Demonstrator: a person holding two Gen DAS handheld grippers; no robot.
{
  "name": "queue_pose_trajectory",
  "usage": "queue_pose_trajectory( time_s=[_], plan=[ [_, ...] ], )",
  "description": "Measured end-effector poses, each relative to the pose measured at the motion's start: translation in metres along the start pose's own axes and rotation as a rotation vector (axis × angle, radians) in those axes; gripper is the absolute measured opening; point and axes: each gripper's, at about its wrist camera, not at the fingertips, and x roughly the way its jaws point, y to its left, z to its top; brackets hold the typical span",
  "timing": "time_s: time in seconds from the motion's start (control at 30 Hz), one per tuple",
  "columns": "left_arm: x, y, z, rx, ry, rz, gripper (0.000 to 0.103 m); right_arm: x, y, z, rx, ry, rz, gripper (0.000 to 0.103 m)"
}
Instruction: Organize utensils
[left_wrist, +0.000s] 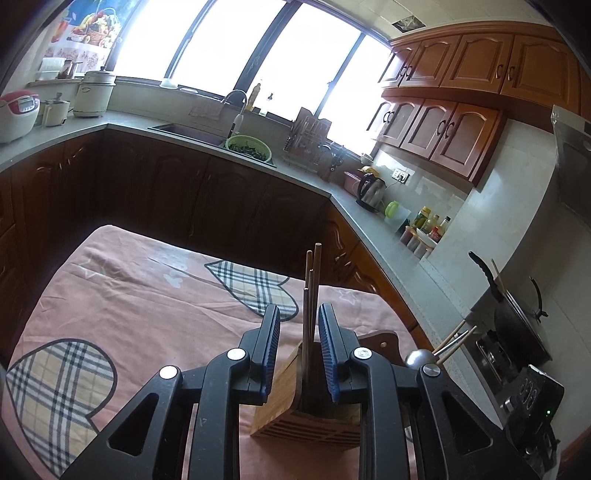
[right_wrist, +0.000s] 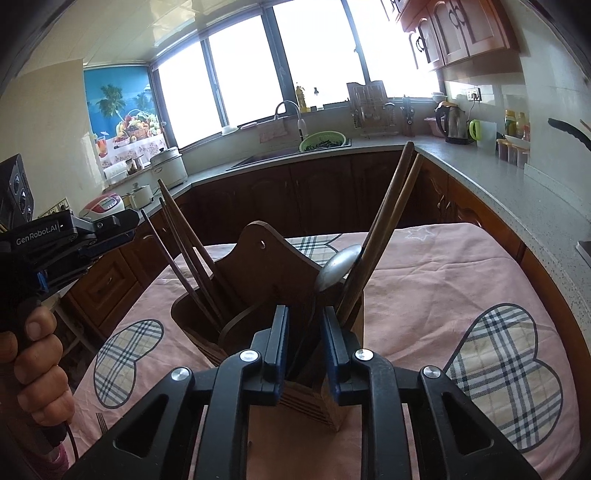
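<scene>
Slatted wooden holder (right_wrist: 236, 280), glossy metal spoon (right_wrist: 338, 267), cloth tablecloth (right_wrist: 424, 288)

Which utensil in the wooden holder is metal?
The spoon, its silver bowl sticking up in the holder's right compartment. Everything else standing there is a brown wooden chopstick.

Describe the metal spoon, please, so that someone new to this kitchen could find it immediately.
Start at the pink tablecloth with plaid hearts and find the wooden utensil holder standing on it. The metal spoon sits bowl-up in its right-hand compartment beside two wooden chopsticks. It is the only shiny silver piece there.
</scene>
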Motion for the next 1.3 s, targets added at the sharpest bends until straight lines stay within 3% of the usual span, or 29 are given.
queue_pose_trajectory(
  time_s=[0.1, 0.37, 0.43, 0.63, 0.83, 1.3],
  plan=[
    [-0.006, 0.001, -0.003, -0.004, 0.003, 0.005, 0.027, -0.008, -0.002, -0.003, 0.016, -0.007, -0.005, 0.022],
    [-0.035, 0.004, -0.023, -0.022, 0.012, 0.043, 0.058, -0.038, -0.008, -0.014, 0.056, -0.052, -0.02, 0.053],
    [-0.043, 0.004, -0.03, -0.026, 0.019, 0.045, 0.062, -0.045, -0.008, -0.017, 0.062, -0.067, -0.022, 0.067],
    [-0.069, 0.007, -0.046, -0.046, 0.037, 0.06, 0.082, -0.056, -0.004, -0.024, 0.063, -0.079, -0.017, 0.082],
    [-0.089, 0.012, -0.056, -0.069, 0.057, 0.065, 0.085, -0.065, -0.003, -0.032, 0.078, -0.086, -0.004, 0.09],
    [-0.126, 0.018, -0.067, -0.107, 0.09, 0.073, 0.09, -0.088, 0.002, -0.045, 0.108, -0.113, 0.012, 0.091]
  ],
)
